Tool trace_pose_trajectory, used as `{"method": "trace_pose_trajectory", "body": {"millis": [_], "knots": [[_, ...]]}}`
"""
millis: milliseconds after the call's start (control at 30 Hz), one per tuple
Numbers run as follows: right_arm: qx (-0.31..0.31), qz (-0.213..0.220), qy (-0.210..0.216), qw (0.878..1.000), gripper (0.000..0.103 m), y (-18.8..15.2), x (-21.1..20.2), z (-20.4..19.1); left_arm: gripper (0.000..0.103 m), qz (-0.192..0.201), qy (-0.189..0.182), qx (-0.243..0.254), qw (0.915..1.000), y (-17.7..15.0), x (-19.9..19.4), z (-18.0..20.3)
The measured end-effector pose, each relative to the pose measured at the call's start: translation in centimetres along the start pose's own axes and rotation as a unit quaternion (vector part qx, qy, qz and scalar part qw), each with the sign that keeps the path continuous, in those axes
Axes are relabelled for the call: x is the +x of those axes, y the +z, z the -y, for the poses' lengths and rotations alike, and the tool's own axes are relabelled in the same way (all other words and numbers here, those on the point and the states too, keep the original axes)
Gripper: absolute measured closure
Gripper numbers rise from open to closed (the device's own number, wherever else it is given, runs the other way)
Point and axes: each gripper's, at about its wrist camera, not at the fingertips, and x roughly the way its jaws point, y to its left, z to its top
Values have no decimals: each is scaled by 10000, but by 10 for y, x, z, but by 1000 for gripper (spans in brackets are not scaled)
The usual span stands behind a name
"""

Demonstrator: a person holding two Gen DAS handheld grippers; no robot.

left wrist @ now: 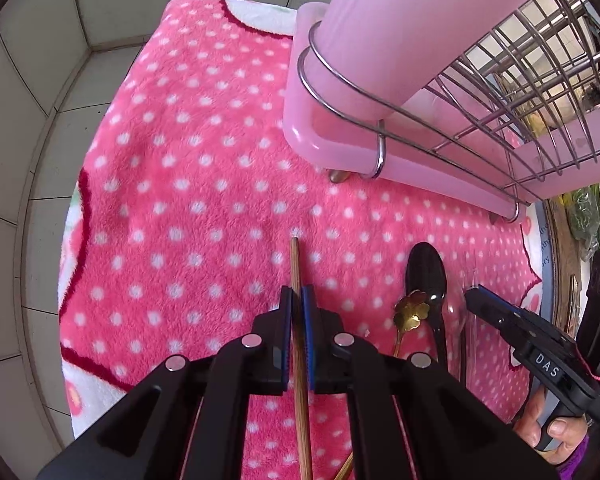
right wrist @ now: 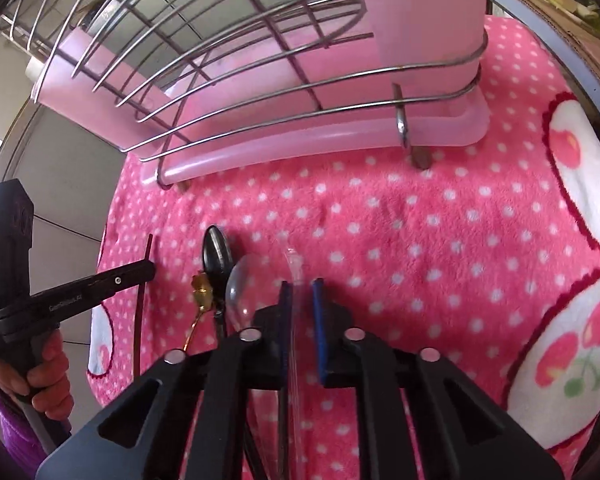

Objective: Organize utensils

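Left gripper (left wrist: 298, 300) closed on stiff, light wooden chopstick (left wrist: 296, 264) near tip; right gripper (right wrist: 302, 292) fingers slightly parted around slippery clear utensil (right wrist: 294, 264), contact not discernible.

pink polka-dot blanket (left wrist: 204, 184) | grey tiled wall (left wrist: 60, 40) | cardboard box (right wrist: 556, 12) beside blanket

Both wrist cameras look down close along their claws, sharing the pink blanket (left wrist: 204, 184) and wire rack (right wrist: 228, 60).
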Motion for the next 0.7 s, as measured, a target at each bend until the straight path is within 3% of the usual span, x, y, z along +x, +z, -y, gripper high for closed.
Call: {"method": "trace_pose_trajectory", "body": {"millis": [367, 700], "knots": [[43, 128, 104, 9999, 99, -4, -5, 4, 95, -142, 112, 189, 9997, 8, 8, 14], [254, 605, 494, 9966, 99, -18, -46, 26, 98, 328, -48, 24, 9994, -9, -17, 3]]}}
